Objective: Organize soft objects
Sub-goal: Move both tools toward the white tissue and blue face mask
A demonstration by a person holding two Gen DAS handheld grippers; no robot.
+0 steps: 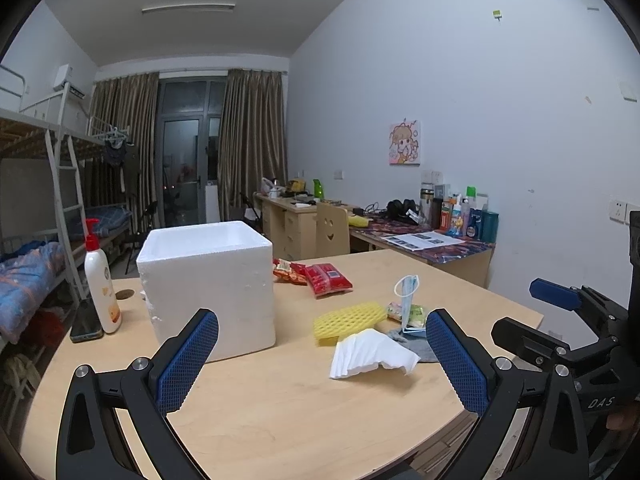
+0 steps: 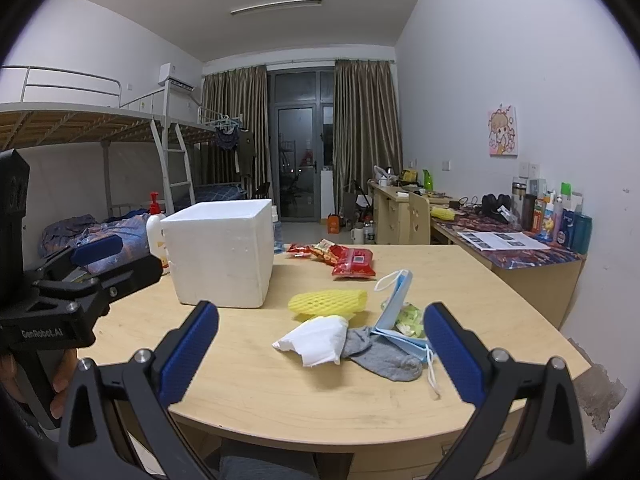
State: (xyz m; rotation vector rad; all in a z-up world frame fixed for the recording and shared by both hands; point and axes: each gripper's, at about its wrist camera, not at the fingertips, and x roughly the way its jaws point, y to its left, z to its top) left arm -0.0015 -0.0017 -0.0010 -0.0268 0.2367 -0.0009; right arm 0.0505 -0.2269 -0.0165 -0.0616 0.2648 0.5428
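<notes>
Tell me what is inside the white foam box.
Only the upper inner walls of the open white foam box show, plain white. Its near wall hides the bottom from both wrist views, so any contents cannot be seen.

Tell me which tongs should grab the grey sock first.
Probably the right tongs: the grey sock lies just ahead between their open fingers. In the left view it sits off right, mostly behind the white tissue.

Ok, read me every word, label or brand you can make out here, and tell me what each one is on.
"DAS": on the right gripper body, left wrist view.
"GenRobot.AI": on the left gripper body, right wrist view.
Red snack packets: print too small to read.
Lotion pump bottle: label blurred.
Bottles on the desk and printed sheets: unreadable.
</notes>
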